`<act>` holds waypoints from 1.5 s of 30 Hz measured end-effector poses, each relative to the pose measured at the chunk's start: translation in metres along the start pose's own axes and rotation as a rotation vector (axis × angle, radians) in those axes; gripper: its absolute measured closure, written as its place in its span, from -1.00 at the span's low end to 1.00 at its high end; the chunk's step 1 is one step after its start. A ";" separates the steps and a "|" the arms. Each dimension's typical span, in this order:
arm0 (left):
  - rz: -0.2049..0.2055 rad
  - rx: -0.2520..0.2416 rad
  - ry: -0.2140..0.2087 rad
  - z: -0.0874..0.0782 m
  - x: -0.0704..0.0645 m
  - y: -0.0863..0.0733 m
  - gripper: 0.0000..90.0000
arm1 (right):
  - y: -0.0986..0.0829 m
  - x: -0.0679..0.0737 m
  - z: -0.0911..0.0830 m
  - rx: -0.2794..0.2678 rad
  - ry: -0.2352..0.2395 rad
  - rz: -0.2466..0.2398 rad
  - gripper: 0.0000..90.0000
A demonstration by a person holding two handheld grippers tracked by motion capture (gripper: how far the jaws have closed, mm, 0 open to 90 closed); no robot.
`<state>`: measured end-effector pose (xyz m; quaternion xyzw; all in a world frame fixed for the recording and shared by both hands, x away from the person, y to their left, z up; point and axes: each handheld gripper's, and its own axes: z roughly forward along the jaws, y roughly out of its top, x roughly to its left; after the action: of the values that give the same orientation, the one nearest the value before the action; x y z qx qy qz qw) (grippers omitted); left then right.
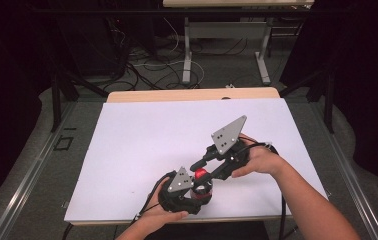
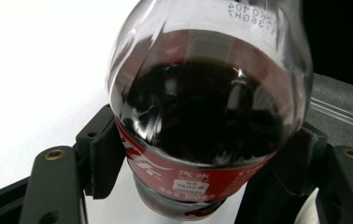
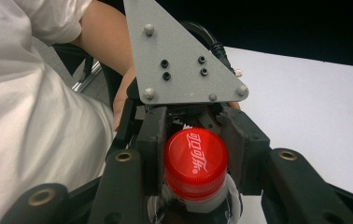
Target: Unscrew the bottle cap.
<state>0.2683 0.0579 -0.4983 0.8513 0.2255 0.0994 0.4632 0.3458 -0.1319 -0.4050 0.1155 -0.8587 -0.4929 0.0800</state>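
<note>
A small cola bottle (image 2: 202,112) with dark liquid, a red label and a red cap (image 3: 195,161) stands near the table's front edge. My left gripper (image 2: 202,168) is shut on the bottle's body at the label, one pad (image 2: 103,161) pressing each side. My right gripper (image 3: 196,149) is shut on the cap from above and the right, its fingers (image 3: 152,144) tight against the cap's sides. From the high view the bottle (image 1: 202,182) sits between the left gripper (image 1: 189,192) and the right gripper (image 1: 203,167).
A white sheet (image 1: 152,140) covers the table, wide and bare behind the grippers. The left gripper's grey plate (image 3: 179,60) and the person's white shirt (image 3: 20,116) lie just past the cap. Cables and table legs (image 1: 187,55) stand on the floor beyond.
</note>
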 end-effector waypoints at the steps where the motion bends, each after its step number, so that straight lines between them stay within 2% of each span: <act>1: -0.003 0.011 -0.004 -0.001 0.001 0.000 -0.35 | 0.000 0.000 0.000 -0.003 -0.009 0.006 0.36; 2: -0.012 -0.002 0.003 -0.001 0.001 0.000 -0.35 | 0.001 0.000 0.000 -0.002 -0.022 0.015 0.34; 4: -0.010 0.002 0.016 -0.002 0.003 0.000 -0.35 | 0.002 0.002 -0.001 -0.019 -0.050 0.052 0.04; 7: -0.021 0.009 0.019 -0.004 0.006 0.000 -0.35 | 0.007 0.008 -0.004 -0.046 -0.113 0.060 0.01; 9: -0.030 0.002 0.037 -0.003 0.007 0.000 -0.35 | 0.011 0.013 -0.006 -0.067 -0.193 0.097 -0.03; 12: -0.042 0.006 0.054 -0.004 0.008 0.000 -0.35 | 0.016 0.024 -0.006 -0.082 -0.342 0.163 -0.10; 15: -0.057 0.006 0.063 -0.004 0.010 -0.001 -0.35 | 0.020 0.036 -0.003 -0.076 -0.519 0.194 -0.10; 16: -0.069 -0.003 0.066 -0.004 0.010 -0.001 -0.35 | 0.020 0.040 -0.001 -0.084 -0.548 0.221 -0.10; 19: -0.075 0.005 0.069 -0.005 0.011 -0.001 -0.35 | 0.018 0.052 0.006 -0.156 -0.626 0.306 -0.01; 22: -0.072 0.005 0.068 -0.004 0.011 -0.001 -0.35 | 0.015 0.059 0.017 -0.134 -0.716 0.324 0.02; 23: -0.071 0.009 0.069 -0.004 0.011 -0.001 -0.35 | 0.014 0.061 0.019 -0.118 -0.723 0.343 0.02; 26: -0.085 -0.007 0.079 -0.003 0.010 -0.002 -0.35 | 0.010 0.062 0.027 -0.131 -0.740 0.385 0.03; 28: -0.086 0.000 0.083 -0.003 0.010 -0.002 -0.35 | 0.007 0.061 0.030 -0.114 -0.761 0.386 0.09; 31: -0.088 0.002 0.085 -0.003 0.010 -0.002 -0.35 | 0.005 0.061 0.033 -0.109 -0.751 0.409 0.24; 33: -0.087 0.002 0.083 -0.003 0.010 -0.002 -0.35 | 0.003 0.061 0.035 -0.099 -0.750 0.402 0.33; 36: -0.088 0.012 0.075 -0.003 0.011 -0.003 -0.35 | 0.003 0.061 0.035 -0.079 -0.746 0.371 0.35; 39: -0.086 0.018 0.071 -0.003 0.011 -0.002 -0.35 | 0.003 0.058 0.032 -0.075 -0.724 0.388 0.35; 41: -0.080 0.016 0.066 -0.004 0.011 -0.002 -0.35 | 0.003 0.056 0.030 -0.065 -0.691 0.385 0.36; 42: -0.074 0.021 0.058 -0.005 0.011 -0.002 -0.35 | 0.004 0.055 0.029 -0.066 -0.678 0.373 0.36; 44: -0.075 0.007 0.055 -0.005 0.011 -0.002 -0.35 | 0.004 0.051 0.026 -0.050 -0.619 0.333 0.36; 45: -0.064 0.008 0.055 -0.006 0.011 -0.001 -0.35 | 0.004 0.047 0.022 -0.045 -0.574 0.310 0.36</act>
<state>0.2753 0.0683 -0.4965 0.8424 0.2656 0.1068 0.4564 0.2948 -0.1242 -0.4113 -0.1623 -0.8423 -0.5063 -0.0886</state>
